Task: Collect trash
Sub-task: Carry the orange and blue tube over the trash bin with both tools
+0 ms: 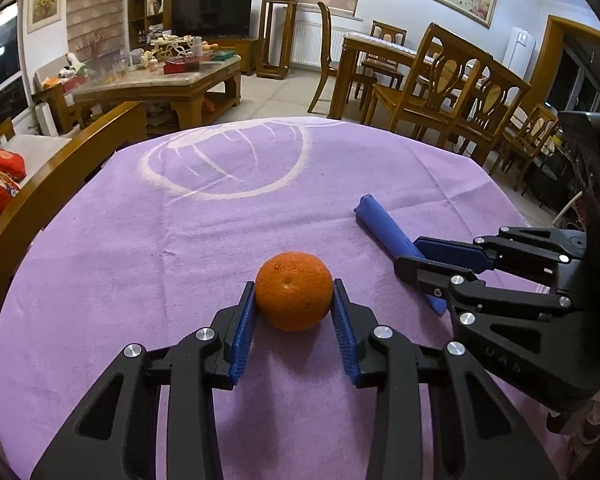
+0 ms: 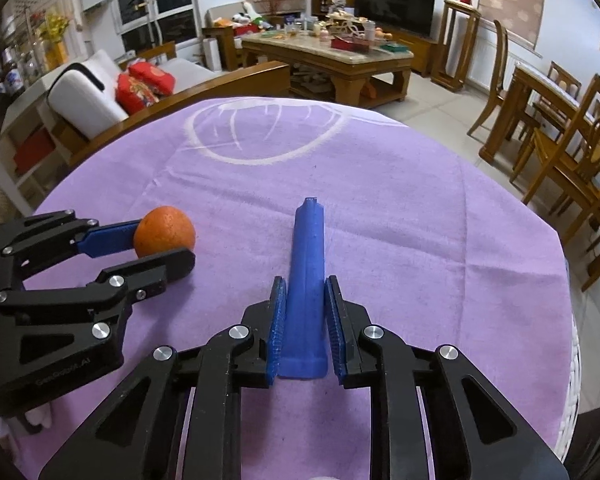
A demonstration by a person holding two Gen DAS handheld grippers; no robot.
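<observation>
the orange (image 1: 294,297) is clenched between the left gripper (image 1: 294,312) pads at the near middle of the purple cloth (image 1: 220,220). the blue tube (image 2: 306,280), right of it, is clenched by the right gripper (image 2: 305,320); its long axis lies flat, pointing far. both should be lifted straight, grips kept firm.

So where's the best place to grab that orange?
Across its widest middle, coming in low from the near side. The orange is round, so pads above or below the middle would slip off. The left gripper already brackets it that way, one pad on each side.
</observation>
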